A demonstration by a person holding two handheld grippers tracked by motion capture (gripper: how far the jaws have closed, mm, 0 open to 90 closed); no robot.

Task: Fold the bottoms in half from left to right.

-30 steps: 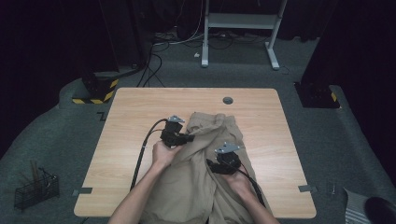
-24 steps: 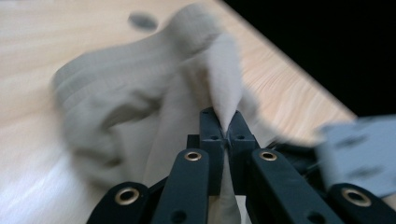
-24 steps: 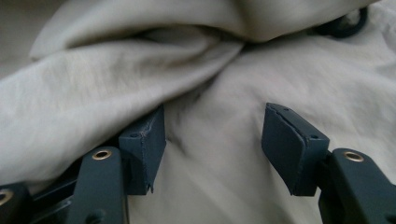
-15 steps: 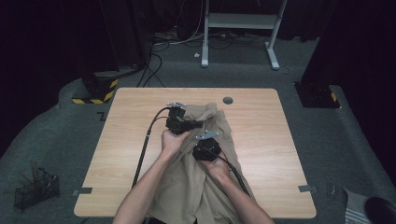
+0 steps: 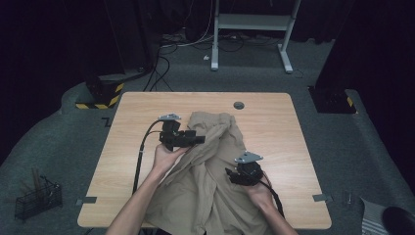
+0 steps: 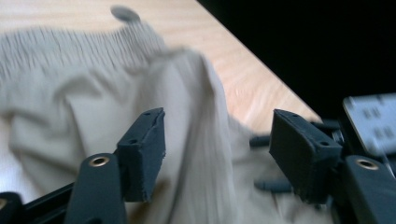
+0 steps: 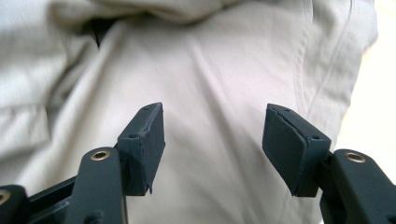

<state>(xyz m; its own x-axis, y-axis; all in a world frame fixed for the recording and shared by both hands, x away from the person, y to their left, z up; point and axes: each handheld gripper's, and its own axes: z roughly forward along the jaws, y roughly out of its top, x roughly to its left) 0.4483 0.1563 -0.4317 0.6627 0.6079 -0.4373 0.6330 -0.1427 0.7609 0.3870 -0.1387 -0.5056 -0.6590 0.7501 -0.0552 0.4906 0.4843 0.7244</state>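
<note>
Tabletop (image 5: 274, 122) lit bright from above, surroundings v. dark; left gripper view motion-blurred, right gripper view fairly sharp

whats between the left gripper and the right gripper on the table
In the high view, a rumpled stretch of the beige trousers lies between the left gripper and right gripper.

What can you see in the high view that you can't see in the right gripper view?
The high view takes in the whole wooden table, the round grey disc near its far edge, both arms, and the left tongs, whose jaws have just been opening over the cloth. The right gripper view gives a close look at the right tongs, jaws open with nothing between them, and a seam in the fabric. Both show the beige trousers.
</note>
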